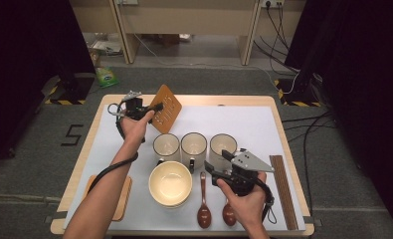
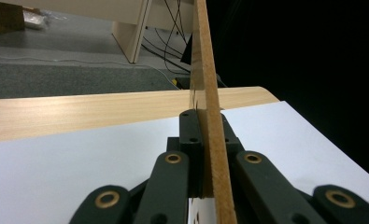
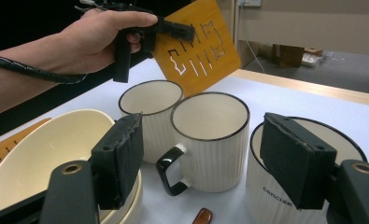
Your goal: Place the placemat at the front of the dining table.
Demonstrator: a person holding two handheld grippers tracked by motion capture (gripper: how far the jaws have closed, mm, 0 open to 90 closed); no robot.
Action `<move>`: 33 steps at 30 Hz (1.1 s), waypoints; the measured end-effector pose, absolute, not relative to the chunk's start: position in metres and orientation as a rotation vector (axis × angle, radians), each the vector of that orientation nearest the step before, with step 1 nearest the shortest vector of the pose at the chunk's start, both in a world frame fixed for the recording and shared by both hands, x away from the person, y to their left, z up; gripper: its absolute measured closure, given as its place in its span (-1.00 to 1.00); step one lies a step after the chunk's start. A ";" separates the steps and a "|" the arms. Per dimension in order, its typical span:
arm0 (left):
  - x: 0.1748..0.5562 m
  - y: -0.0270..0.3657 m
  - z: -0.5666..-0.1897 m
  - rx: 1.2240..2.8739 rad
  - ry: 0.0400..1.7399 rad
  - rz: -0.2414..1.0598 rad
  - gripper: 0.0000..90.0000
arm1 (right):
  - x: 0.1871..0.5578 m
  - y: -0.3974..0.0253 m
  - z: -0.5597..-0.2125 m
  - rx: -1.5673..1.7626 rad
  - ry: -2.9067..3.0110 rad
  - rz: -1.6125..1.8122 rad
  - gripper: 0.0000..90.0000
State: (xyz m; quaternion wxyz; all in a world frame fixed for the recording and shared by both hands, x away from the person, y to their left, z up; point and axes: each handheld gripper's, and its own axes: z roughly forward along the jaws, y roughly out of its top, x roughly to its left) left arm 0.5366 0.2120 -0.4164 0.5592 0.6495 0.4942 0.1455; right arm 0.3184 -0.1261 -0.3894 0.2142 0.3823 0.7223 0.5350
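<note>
My left gripper (image 1: pixel 153 108) is shut on a thin wooden coaster (image 1: pixel 165 108) with slot cut-outs and holds it tilted above the back left of the white mat. In the left gripper view the coaster (image 2: pixel 211 107) stands edge-on between the closed jaws of that gripper (image 2: pixel 202 122). My right gripper (image 1: pixel 218 162) is open with nothing in it, just in front of three ribbed cream mugs (image 1: pixel 193 147). In the right gripper view, the gripper (image 3: pixel 205 156) frames the middle mug (image 3: pixel 210 135). The right mug (image 3: pixel 285 196) lies behind its right pad.
A cream bowl (image 1: pixel 170 183) sits in front of the left mug (image 1: pixel 166 147). Two brown spoons (image 1: pixel 204 206) lie at the front edge. A wooden slat strip (image 1: pixel 282 191) lies at the right. A second wooden coaster (image 1: pixel 123 199) rests at the front left.
</note>
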 end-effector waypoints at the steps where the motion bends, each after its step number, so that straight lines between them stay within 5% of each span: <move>1: 0.537 0.212 -0.417 1.535 1.168 0.343 0.91 | 0.318 -0.126 -0.389 1.059 2.004 1.483 -0.32; 33: 0.551 0.217 -0.440 1.560 1.254 0.311 0.91 | 0.318 -0.127 -0.388 1.057 2.001 1.489 -0.32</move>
